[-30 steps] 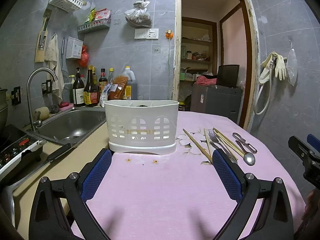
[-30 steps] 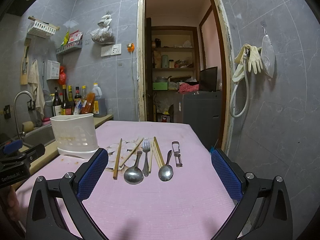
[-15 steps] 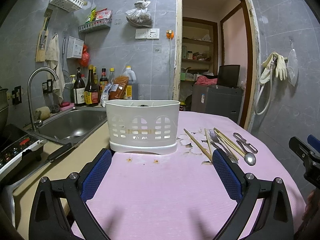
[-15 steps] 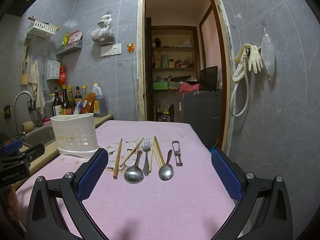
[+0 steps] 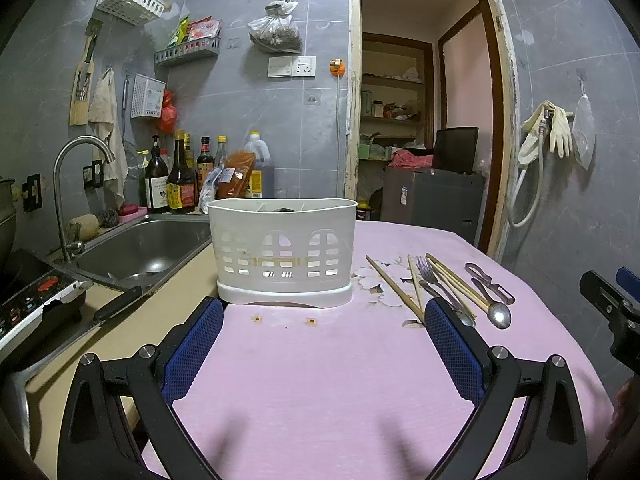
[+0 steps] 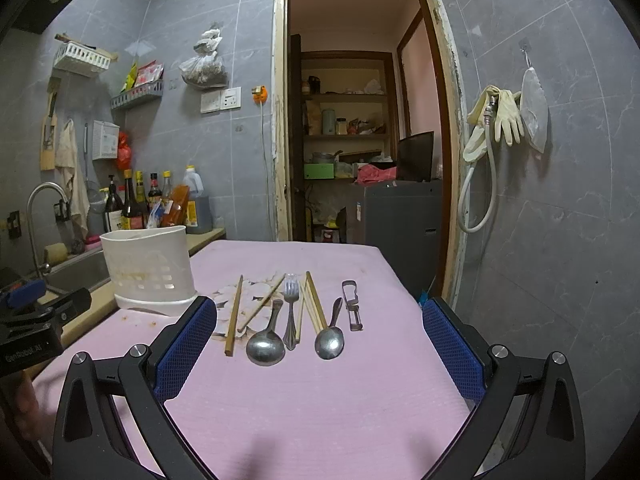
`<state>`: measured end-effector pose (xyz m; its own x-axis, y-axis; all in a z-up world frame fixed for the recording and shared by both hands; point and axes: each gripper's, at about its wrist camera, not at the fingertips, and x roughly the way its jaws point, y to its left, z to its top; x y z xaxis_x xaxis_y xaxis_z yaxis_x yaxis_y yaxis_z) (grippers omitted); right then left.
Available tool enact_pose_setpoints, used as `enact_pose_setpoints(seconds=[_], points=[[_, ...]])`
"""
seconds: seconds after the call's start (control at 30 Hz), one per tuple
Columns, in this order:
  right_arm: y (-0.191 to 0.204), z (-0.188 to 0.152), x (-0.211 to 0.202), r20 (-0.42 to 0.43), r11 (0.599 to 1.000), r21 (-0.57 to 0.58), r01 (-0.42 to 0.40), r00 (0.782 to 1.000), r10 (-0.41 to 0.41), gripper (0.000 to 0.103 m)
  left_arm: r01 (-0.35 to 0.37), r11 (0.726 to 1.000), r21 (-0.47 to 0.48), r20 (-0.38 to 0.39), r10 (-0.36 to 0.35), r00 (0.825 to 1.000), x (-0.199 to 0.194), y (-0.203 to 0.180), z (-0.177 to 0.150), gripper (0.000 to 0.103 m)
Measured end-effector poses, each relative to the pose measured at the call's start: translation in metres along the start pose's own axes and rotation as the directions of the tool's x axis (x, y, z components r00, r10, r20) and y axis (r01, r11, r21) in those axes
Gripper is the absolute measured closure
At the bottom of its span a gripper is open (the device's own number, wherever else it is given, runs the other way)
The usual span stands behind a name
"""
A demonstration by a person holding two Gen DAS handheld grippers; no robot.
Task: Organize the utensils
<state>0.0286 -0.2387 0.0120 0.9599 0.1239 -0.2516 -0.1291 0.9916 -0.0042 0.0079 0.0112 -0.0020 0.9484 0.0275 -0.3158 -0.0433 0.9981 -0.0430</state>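
Grey-tiled kitchen, pink tablecloth bare up front. Left gripper spread wide, empty, facing white utensil caddy; right gripper likewise released before fork, two spoons, chopsticks, peeler right of caddy. Sink left of caddy. No change from earlier.

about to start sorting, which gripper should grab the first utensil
Right. The right gripper is open, with the spoons and fork straight ahead; the left gripper faces the white holder.
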Motion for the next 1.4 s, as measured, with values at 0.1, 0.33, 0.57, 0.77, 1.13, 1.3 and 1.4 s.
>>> enact_pose_setpoints(seconds=[0.1, 0.33, 0.57, 0.77, 1.13, 1.3, 1.4], points=[[0.0, 0.0, 0.0, -0.001, 1.0, 0.002, -0.001, 1.0, 0.001, 0.0, -0.002, 1.0, 0.001, 0.001, 0.002, 1.0, 0.0, -0.001, 0.0, 0.004], [0.001, 0.0, 0.0, -0.008, 1.0, 0.0, -0.003, 1.0, 0.003, 0.0, -0.002, 1.0, 0.002, -0.001, 0.002, 1.0, 0.0, 0.0, -0.001, 0.004], [0.004, 0.002, 0.002, -0.016, 1.0, -0.008, -0.004, 1.0, 0.004, 0.0, -0.001, 1.0, -0.002, -0.003, 0.001, 1.0, 0.001, -0.001, -0.001, 0.004], [0.003, 0.003, 0.003, -0.019, 1.0, -0.014, -0.005, 1.0, 0.005, 0.0, 0.002, 1.0, -0.003, -0.004, -0.002, 1.0, 0.002, 0.0, 0.0, 0.004], [-0.001, 0.027, 0.017, 0.013, 0.997, -0.076, -0.002, 1.0, 0.003, 0.0, 0.038, 0.999, 0.022, 0.03, -0.039, 0.999, 0.018, -0.025, 0.033, 0.004], [-0.008, 0.044, 0.037, -0.005, 0.993, -0.106, 0.045, 0.999, -0.046, 0.0, 0.092, 0.996, 0.005, -0.012, -0.092, 0.996, 0.043, -0.034, 0.054, 0.004], [-0.014, 0.053, 0.056, -0.042, 0.992, -0.119, 0.032, 0.998, -0.038, 0.0, 0.127, 0.992, 0.003, -0.043, -0.127, 0.991, 0.059, -0.039, 0.062, 0.004]])
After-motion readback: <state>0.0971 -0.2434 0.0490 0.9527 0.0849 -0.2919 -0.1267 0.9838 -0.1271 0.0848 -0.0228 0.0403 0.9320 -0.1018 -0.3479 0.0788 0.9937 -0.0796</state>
